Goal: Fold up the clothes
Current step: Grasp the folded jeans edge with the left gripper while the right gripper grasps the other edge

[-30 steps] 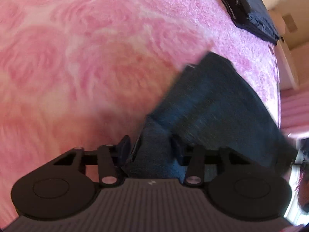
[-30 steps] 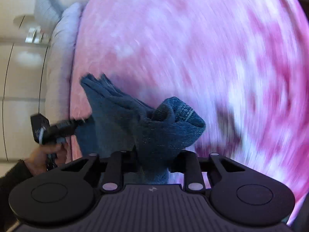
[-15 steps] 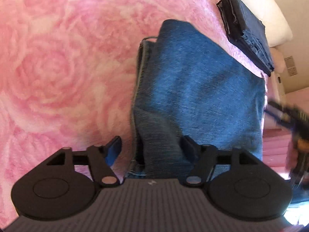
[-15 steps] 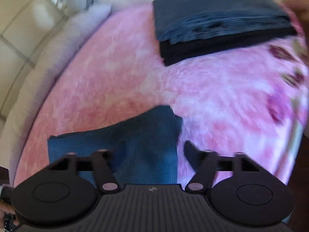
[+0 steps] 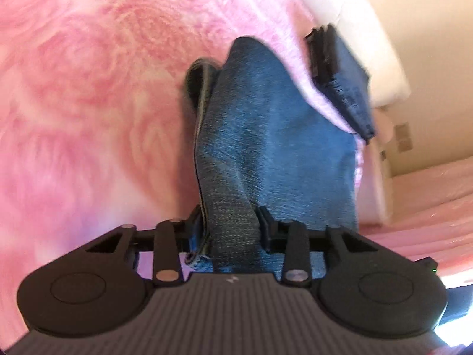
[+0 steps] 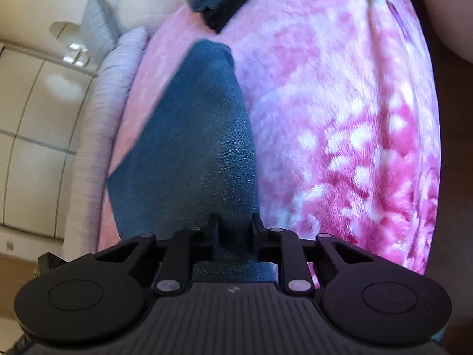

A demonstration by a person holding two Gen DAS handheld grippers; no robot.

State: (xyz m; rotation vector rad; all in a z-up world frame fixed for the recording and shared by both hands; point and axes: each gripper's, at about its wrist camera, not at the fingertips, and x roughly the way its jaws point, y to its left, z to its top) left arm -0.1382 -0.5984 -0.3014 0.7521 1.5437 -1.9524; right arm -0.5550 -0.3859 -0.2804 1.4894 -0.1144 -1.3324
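On my left side, the left gripper [image 5: 230, 230] has its jaws drawn in tight on a bunched corner of the blue denim garment [image 5: 272, 136], with a hemmed edge poking out beside the left finger. From that pinch the folded denim runs straight away from me along the fingers' line, over the fluffy pink rose-patterned blanket [image 5: 88, 103], and its far end reaches toward the stack of dark folded clothes [image 5: 340, 68] lying near the white pillow [image 5: 369, 29]. So in this view the long axis goes near to far, narrowing to a rounded fold at the far end.

On my right side, the right gripper [image 6: 235, 230] is likewise closed down on the near edge of the same denim, cloth filling the narrow gap between the fingers. Here too the garment stretches away from me, a long band on the blanket with its far tip pointing at the dark stack at the top of the view; a grey cushion [image 6: 97, 29] sits off to the left by the bed's edge.

I judge that I am carrying or squaring up the folded piece with both corners held. To do it well I would keep both pinches level and the edge between them taut, so the layers do not slide apart, then lower the far fold first and let the near edge settle evenly. Both views are blurred, so I cannot tell whether the denim's underside touches the blanket.
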